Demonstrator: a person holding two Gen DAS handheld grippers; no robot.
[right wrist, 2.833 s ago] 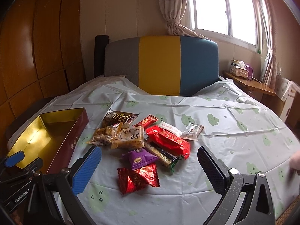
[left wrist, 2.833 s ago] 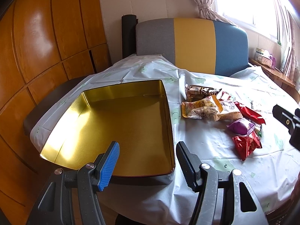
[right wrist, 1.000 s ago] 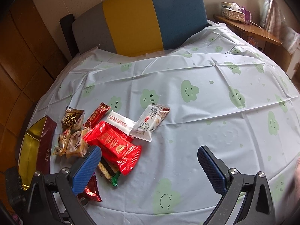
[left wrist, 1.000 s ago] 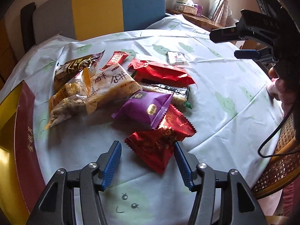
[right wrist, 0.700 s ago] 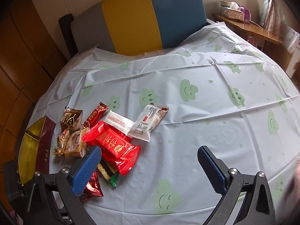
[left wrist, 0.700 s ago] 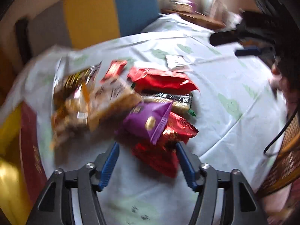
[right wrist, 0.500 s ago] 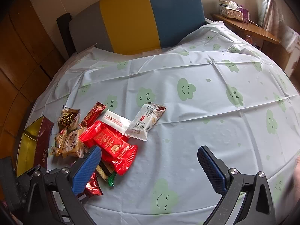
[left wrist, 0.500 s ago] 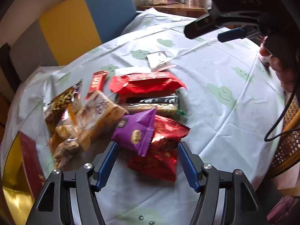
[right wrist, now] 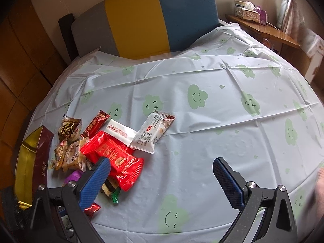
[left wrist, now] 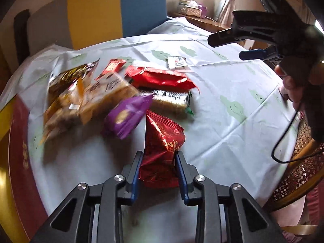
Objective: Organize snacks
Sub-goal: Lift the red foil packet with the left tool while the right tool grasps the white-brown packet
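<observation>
Over the cloud-print tablecloth, my left gripper (left wrist: 159,155) has its jaws closing, and the blue pads press both sides of a dark red snack packet (left wrist: 164,135), which is crumpled and stands up between them. A purple packet (left wrist: 127,117), a bright red packet (left wrist: 162,79) and several tan and brown packets lie just beyond it. The gold-lined maroon tin (left wrist: 20,158) sits at the left edge. My right gripper (right wrist: 161,163) hovers open with nothing in it, to the right of the bright red packet (right wrist: 115,156) and a white packet (right wrist: 151,131).
A grey, yellow and blue seat back (right wrist: 141,18) stands behind the table. A wicker chair (left wrist: 299,166) and a black cable (left wrist: 283,141) are at the table's right edge. A tissue box (right wrist: 249,10) rests on a wooden shelf. The tablecloth's right half (right wrist: 232,111) is bare.
The left gripper's jaws went from wide around the dark red packet to pressing on it, and the packet buckled upward. The right gripper stayed open and in place.
</observation>
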